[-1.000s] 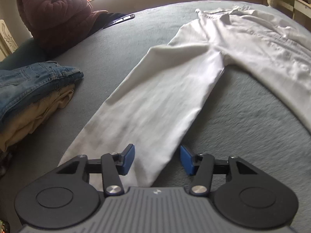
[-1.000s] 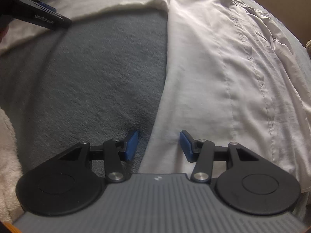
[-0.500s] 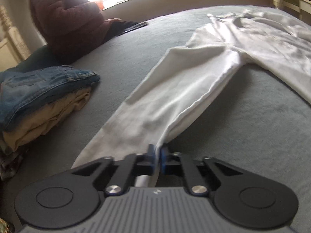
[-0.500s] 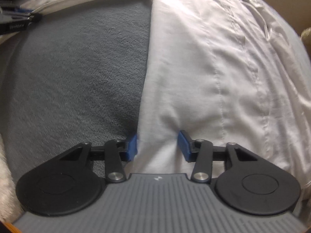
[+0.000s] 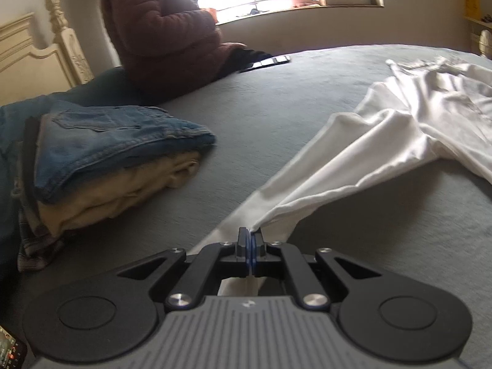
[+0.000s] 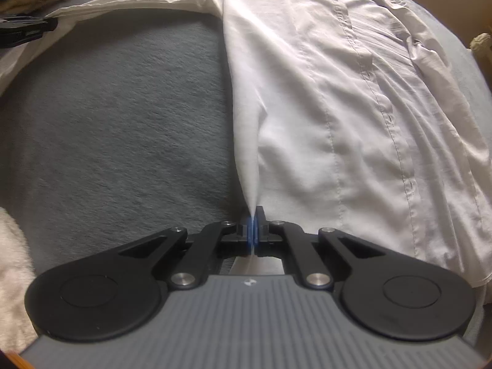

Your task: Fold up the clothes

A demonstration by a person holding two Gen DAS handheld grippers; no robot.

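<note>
1. White shirt (image 6: 353,98) lies spread on the grey bed (image 6: 117,117).
2. Your left hand-held gripper (image 5: 249,246) pinches the sleeve end, lifting it for folding.
3. Your right hand-held gripper (image 6: 254,230) clamps the shirt's side edge, ready to turn it inward.

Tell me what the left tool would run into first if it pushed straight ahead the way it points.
The left tool, shut on the white shirt's sleeve, would most likely meet that sleeve's raised fabric first, then the grey bedcover beyond it. Depth is hard to judge.
</note>
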